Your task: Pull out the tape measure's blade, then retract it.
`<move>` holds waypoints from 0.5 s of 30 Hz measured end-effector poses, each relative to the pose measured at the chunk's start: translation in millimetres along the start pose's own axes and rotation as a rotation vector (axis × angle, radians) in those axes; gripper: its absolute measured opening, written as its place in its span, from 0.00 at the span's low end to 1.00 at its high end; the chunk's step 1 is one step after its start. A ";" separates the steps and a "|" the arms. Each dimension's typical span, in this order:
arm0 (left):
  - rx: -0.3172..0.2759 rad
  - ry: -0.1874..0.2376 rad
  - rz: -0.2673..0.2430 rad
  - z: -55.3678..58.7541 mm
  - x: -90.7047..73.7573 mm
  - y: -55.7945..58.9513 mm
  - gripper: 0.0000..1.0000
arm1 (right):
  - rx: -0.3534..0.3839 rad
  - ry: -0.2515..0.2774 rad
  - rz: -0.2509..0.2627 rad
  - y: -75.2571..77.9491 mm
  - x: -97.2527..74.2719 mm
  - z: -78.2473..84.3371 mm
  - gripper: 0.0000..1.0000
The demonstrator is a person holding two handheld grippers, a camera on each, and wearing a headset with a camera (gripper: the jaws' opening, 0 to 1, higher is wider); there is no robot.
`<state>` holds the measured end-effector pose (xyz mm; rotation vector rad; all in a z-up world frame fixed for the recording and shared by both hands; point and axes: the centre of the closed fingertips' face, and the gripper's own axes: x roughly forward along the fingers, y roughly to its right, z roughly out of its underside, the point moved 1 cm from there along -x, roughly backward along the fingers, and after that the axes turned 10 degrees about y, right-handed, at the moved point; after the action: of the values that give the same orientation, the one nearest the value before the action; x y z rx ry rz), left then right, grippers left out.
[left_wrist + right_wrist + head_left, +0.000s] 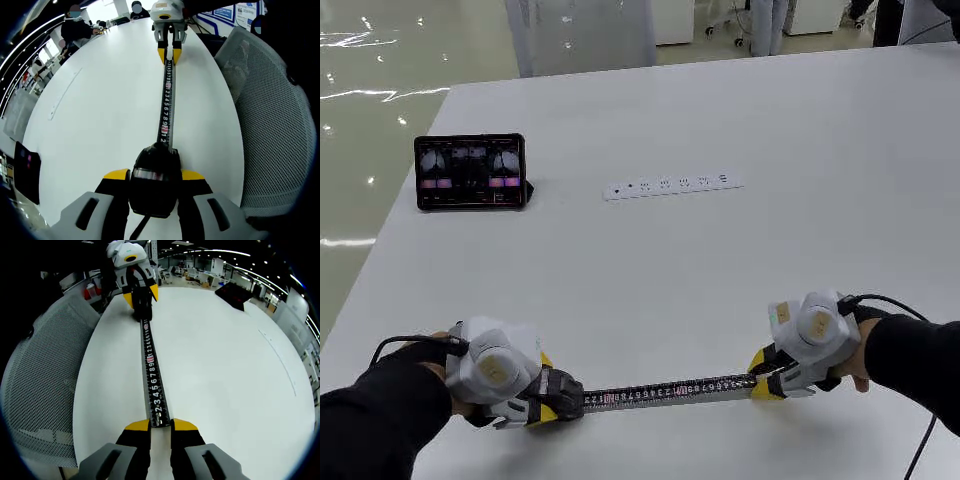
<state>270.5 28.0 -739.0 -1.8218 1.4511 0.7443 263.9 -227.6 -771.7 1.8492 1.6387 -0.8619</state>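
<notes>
Tape measure (155,182) sits at the near edge of the white bench (720,260), its dark body clamped between the yellow-tipped jaws of the left gripper (545,388). Its blade (151,375) is drawn out and runs straight and low over the bench to the right gripper (160,425), whose jaws stand narrow, pinched on the blade's free end. The numbered face of the blade is up. The two grippers face each other, well apart, with the blade stretched between them. Farther back on the bench lie a white power strip (670,185) and, to its left, a propped tablet (470,172).
</notes>
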 end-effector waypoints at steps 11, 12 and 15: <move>-0.008 0.008 -0.004 -1.9 -1.1 0.8 0.32 | -0.059 -0.059 -0.016 -1.4 0.3 0.4 0.12; -0.006 0.010 -0.002 -1.8 -0.9 0.8 0.32 | -0.066 -0.061 -0.018 -1.4 0.2 0.2 0.12; -0.010 0.017 0.006 -1.8 -1.7 -0.4 0.32 | -0.065 -0.061 -0.017 -1.4 -0.3 0.9 0.12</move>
<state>270.6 27.6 -736.5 -1.8363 1.4666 0.7411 262.4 -228.3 -772.0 1.7504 1.6283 -0.8532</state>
